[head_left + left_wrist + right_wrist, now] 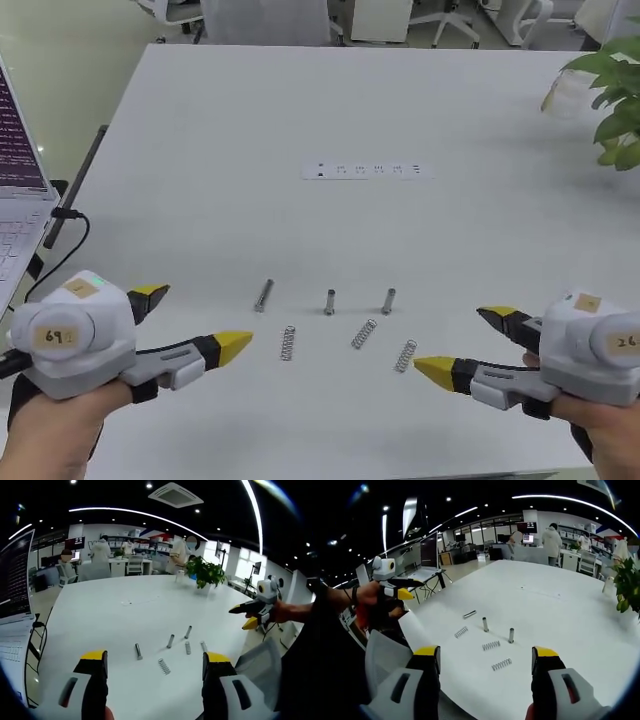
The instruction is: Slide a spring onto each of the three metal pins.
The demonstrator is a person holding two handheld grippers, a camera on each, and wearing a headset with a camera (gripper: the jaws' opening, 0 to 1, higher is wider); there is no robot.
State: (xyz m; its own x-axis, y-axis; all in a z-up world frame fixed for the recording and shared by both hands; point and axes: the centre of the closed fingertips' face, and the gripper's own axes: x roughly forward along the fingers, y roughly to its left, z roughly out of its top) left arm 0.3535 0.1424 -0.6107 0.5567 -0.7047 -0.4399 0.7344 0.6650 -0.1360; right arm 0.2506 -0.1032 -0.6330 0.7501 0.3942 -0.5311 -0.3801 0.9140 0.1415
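Three metal pins rest on the white table [300, 110]: the left pin [263, 295] lies flat, while the middle pin [330, 301] and right pin [389, 299] stand upright. Just in front of them lie three loose springs [288, 343] [364, 334] [405, 355]. My left gripper [195, 318] hovers open at the near left, apart from the springs. My right gripper [463, 342] hovers open at the near right, close to the right spring. In the left gripper view the pins [170, 641] and springs [164, 666] lie ahead of the open jaws. The right gripper view shows the pins [485, 624] and springs [491, 645] the same way.
A white power strip [367, 171] is set into the table beyond the pins. A laptop [20, 190] with a black cable [60, 240] sits off the left edge. A potted plant [615, 95] stands at the far right. Office chairs stand behind the table.
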